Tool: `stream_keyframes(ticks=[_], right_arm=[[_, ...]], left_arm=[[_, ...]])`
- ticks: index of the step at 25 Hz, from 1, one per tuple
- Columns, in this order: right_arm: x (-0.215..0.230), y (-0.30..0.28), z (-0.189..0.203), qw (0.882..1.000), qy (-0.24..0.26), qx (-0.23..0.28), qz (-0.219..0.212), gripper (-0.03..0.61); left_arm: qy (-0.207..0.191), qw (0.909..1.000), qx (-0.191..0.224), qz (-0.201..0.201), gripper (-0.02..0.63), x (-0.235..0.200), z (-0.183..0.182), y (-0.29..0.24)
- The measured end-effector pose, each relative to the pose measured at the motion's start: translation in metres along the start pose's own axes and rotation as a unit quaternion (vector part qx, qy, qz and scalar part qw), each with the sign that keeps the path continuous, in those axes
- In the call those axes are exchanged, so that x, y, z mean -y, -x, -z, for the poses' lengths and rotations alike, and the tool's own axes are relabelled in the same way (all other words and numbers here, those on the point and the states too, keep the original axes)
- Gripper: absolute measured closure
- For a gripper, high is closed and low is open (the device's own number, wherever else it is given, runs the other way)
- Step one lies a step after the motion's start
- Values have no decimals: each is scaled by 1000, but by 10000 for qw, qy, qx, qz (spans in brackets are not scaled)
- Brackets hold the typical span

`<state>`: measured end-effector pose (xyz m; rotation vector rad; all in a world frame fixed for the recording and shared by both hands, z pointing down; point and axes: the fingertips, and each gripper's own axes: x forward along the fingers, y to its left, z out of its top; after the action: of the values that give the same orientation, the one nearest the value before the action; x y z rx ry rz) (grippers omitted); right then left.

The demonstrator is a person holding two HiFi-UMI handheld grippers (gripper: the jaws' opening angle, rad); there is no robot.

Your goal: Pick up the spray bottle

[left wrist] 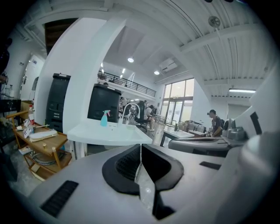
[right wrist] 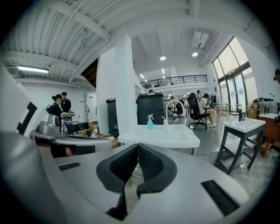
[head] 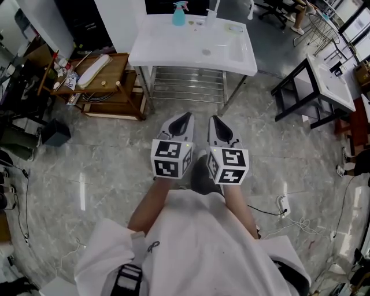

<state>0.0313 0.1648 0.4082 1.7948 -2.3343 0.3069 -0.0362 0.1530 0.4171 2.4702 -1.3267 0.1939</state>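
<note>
So, step in hand: the approach, by the look of it. Nothing is gripped and nothing is within reach of either tool.
Spray bottle (head: 179, 14): small teal one, standing upright at the far edge of the white sink table (head: 173, 49), just left of the faucet (head: 211, 13). Both gripper views show it small and distant, a bit left of centre.
Left gripper (head: 186, 118): jaws pressed together with nothing between them. It's held out low over the floor (head: 104, 167), well short of the table.
Right gripper (head: 214, 119): same story, pads meeting at the tip and empty. It sits just beside the left one, and both are aimed roughly at the table.
Clutter: a wooden cart (head: 113, 72) with odds and ends stands left of the table, well apart from the bottle. It probably doesn't matter.
How far along: barely started, going by the gap.
Next move calls for: closing the distance to the table first, then picking one gripper and spreading its jaws before it gets to the bottle. The bottle sits at the back edge, so that's a reach across the tabletop.
Grip guess: around the body or the neck under the trigger head. It looks light and tippy, so a nudge from closed jaws could knock it over.
</note>
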Motion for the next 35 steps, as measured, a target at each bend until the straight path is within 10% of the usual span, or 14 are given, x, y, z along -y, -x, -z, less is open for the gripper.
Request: stream_keyframes(ticks=[35], right_arm=[[144, -171, -24, 9978, -91, -380, -527, 551]], left_arm=[[296, 9977, -172, -590, 580, -25, -42, -207]])
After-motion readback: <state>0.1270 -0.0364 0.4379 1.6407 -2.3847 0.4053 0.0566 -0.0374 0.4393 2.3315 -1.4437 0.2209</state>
